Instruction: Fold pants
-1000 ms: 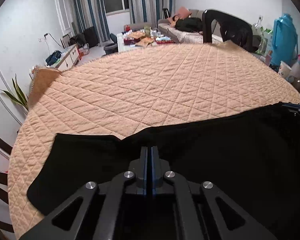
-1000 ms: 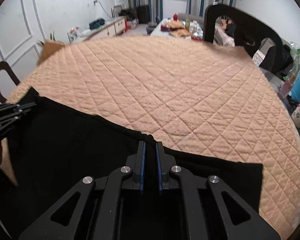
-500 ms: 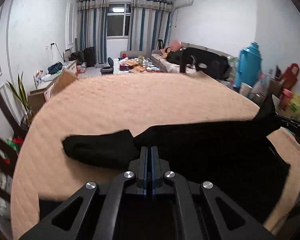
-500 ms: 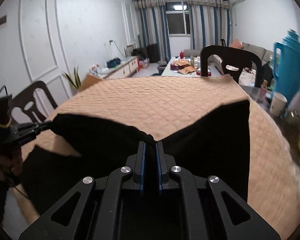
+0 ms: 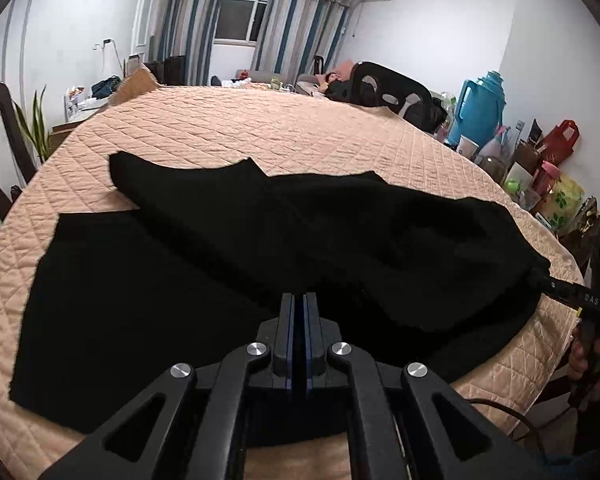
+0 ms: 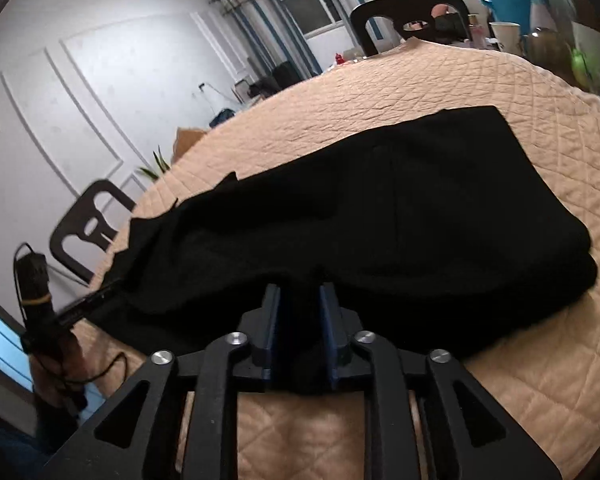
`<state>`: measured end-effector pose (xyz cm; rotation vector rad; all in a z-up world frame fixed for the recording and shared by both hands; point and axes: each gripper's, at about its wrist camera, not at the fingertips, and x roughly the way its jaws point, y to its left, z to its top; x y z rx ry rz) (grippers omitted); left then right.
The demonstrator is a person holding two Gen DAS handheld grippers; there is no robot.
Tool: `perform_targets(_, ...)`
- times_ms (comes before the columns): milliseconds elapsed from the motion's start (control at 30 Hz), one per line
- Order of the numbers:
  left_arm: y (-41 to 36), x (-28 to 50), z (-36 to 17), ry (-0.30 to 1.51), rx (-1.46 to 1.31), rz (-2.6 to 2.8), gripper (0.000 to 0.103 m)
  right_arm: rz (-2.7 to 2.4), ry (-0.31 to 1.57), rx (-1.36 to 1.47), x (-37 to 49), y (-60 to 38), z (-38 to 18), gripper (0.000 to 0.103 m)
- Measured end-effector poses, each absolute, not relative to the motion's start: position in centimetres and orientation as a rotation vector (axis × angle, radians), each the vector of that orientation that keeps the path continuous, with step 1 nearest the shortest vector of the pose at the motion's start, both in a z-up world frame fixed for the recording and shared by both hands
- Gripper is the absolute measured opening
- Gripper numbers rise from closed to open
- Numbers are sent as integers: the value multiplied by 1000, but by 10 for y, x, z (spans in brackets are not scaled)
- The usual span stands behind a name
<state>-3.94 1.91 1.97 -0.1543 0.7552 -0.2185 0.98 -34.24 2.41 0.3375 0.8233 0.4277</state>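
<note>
Black pants [image 5: 308, 232] lie on a round table under a peach quilted cover [image 5: 300, 128], one layer folded back over the other. My left gripper [image 5: 299, 300] is shut on the near edge of the pants. In the right wrist view the pants [image 6: 400, 208] lie folded in a thick bundle. My right gripper [image 6: 299, 292] has its jaws a little apart with black cloth between them. It also shows in the left wrist view [image 5: 556, 290] at the pants' right end, and the left gripper shows in the right wrist view [image 6: 96, 300] at their left end.
A dark chair [image 5: 384, 92] stands at the far side and another [image 6: 88, 232] at the left. A blue thermos [image 5: 480, 108], cups and bags crowd the right beyond the table edge. A plant [image 5: 36, 128] stands at the left.
Both grippers lifted the pants off the table, carried the held edge forward and laid it down folded over. The right jaws have parted slightly.
</note>
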Motion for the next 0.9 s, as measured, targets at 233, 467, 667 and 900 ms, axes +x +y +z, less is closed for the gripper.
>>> perform_targets(233, 2, 1, 40, 705, -85, -171, 51, 308, 784, 461, 8, -382, 24, 45)
perform_targets(467, -16, 66, 13, 809, -10, -96, 52, 215, 792, 535, 5, -397, 21, 45)
perform_targets(667, -14, 77, 9, 839, 10, -40, 52, 180, 766, 556, -4, -403, 24, 45)
perform_targets(900, -12, 81, 10, 865, 32, -2, 7, 134, 747, 540, -16, -407, 25, 45)
